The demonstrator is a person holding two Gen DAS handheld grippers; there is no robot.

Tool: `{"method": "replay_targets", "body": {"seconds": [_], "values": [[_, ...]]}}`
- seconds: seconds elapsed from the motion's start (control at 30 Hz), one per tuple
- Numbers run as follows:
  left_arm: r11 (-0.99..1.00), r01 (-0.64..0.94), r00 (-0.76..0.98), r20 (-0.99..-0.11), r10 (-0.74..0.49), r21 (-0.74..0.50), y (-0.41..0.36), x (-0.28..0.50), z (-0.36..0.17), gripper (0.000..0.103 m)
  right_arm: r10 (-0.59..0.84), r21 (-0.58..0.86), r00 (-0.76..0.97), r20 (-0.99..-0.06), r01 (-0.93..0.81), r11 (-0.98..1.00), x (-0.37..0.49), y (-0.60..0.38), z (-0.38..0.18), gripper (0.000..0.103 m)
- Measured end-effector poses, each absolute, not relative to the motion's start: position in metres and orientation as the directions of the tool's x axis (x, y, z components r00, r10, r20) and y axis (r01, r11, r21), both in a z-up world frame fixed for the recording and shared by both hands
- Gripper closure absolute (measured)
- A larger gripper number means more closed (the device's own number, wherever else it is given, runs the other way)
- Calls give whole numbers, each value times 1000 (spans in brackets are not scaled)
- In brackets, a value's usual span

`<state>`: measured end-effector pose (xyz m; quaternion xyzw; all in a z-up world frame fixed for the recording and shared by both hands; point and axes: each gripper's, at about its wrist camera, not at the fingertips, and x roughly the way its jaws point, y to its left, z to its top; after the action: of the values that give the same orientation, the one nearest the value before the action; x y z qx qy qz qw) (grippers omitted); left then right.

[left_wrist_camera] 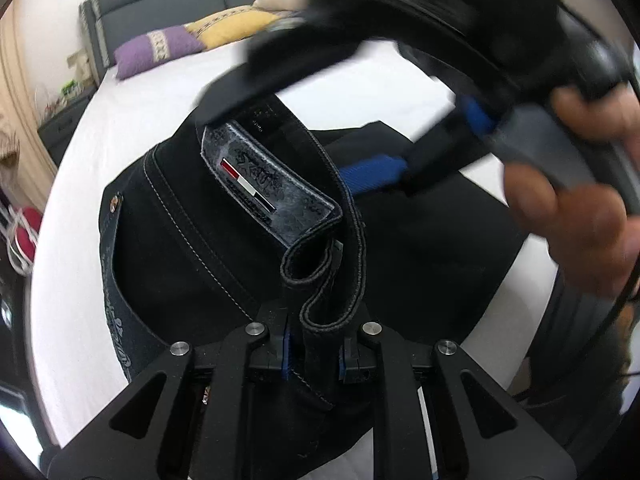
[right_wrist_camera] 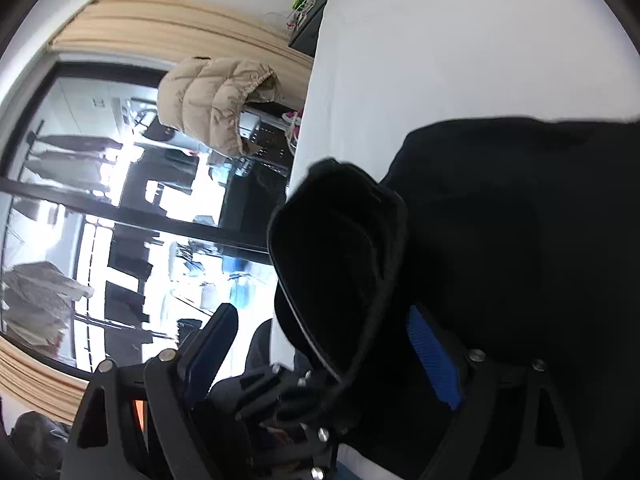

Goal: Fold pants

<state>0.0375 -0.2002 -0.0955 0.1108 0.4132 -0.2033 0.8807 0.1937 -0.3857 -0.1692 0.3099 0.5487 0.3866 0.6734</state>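
The bed (left_wrist_camera: pixel 120 128), sheeted white, carries the black pants (left_wrist_camera: pixel 188 220). Only the left wrist view shows their waistband patch (left_wrist_camera: pixel 256 184), purple pillow (left_wrist_camera: pixel 156 52) and yellow pillow (left_wrist_camera: pixel 232 26); only the right wrist view shows a window (right_wrist_camera: pixel 100 200) and beige jacket (right_wrist_camera: pixel 212 100). The left claw (left_wrist_camera: pixel 316 356) pinches the waistband. The right claw (right_wrist_camera: pixel 328 344), tilted sideways, is spread around a raised fold of pants.

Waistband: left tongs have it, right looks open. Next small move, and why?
Probably close the right tongs on the black jeans: their blue pads stand wide apart around a fabric fold, while the left tongs already pinch the waistband above the white bed.
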Motion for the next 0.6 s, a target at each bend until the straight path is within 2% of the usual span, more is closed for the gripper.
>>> {"method": "replay_targets", "body": {"seconds": [0.03, 0.1, 0.13, 0.2, 0.3, 0.6], "values": [[889, 456, 582, -772, -258, 47, -204, 36, -96, 89, 845, 824, 102, -525, -188, 534, 194, -386, -169, 25], [880, 469, 587, -771, -247, 75, -209, 30, -99, 89, 808, 787, 87, -583, -185, 588, 199, -386, -171, 51], [878, 472, 583, -773, -250, 73, -215, 21, -99, 89, 798, 778, 80, -598, -180, 602, 200, -387, -174, 57], [876, 478, 575, -778, -253, 68, -221, 16, -102, 89, 769, 749, 90, -633, -180, 638, 197, -394, -177, 78], [866, 498, 554, -787, -271, 52, -226, 18, -103, 89, 758, 741, 112, -642, -163, 652, 190, -410, -183, 86], [815, 578, 498, -806, -319, 34, -275, 31, -101, 89, 735, 722, 181, -653, -142, 677, 191, -452, -182, 87]]}}
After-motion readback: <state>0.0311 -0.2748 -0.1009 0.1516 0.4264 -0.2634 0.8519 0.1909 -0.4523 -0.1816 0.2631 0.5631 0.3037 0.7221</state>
